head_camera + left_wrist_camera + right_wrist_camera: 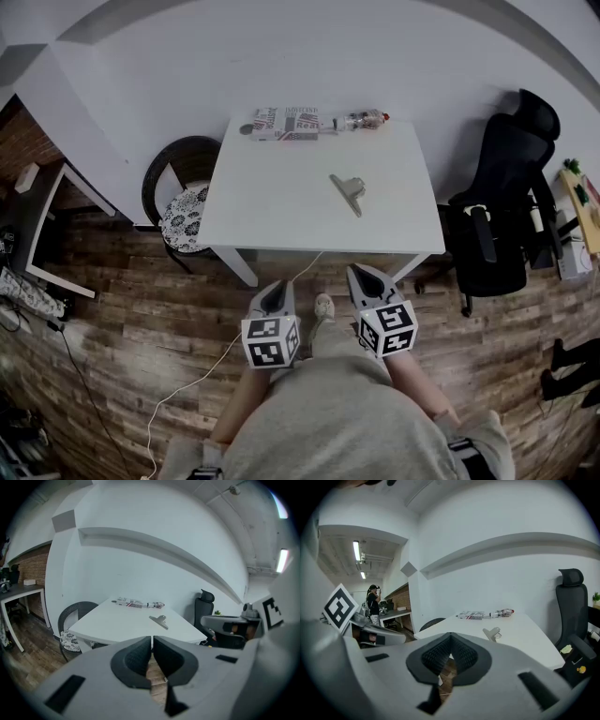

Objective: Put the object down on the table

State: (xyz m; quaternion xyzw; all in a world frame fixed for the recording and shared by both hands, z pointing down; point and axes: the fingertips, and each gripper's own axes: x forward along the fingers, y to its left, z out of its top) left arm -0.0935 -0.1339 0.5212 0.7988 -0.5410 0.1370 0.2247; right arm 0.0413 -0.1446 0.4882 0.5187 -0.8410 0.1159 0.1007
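A metal clip (pixel 348 190) lies on the white table (pixel 281 206), right of its middle; it also shows as the clip (pixel 159 620) and the clip (pixel 492 633) in the two gripper views. My left gripper (pixel 275 292) and right gripper (pixel 364 275) hover side by side over the floor, in front of the table's near edge, well short of the clip. The left gripper (pixel 152 644) has its jaws together with nothing between them. The right gripper (pixel 450 651) is likewise shut and empty.
A printed box (pixel 286 123) and a plastic bottle (pixel 361 120) lie along the table's far edge. A black office chair (pixel 506 206) stands right of the table, a round wicker chair (pixel 187 202) left. A white cable (pixel 187 384) trails across the wooden floor. A person (pixel 373 602) stands far off.
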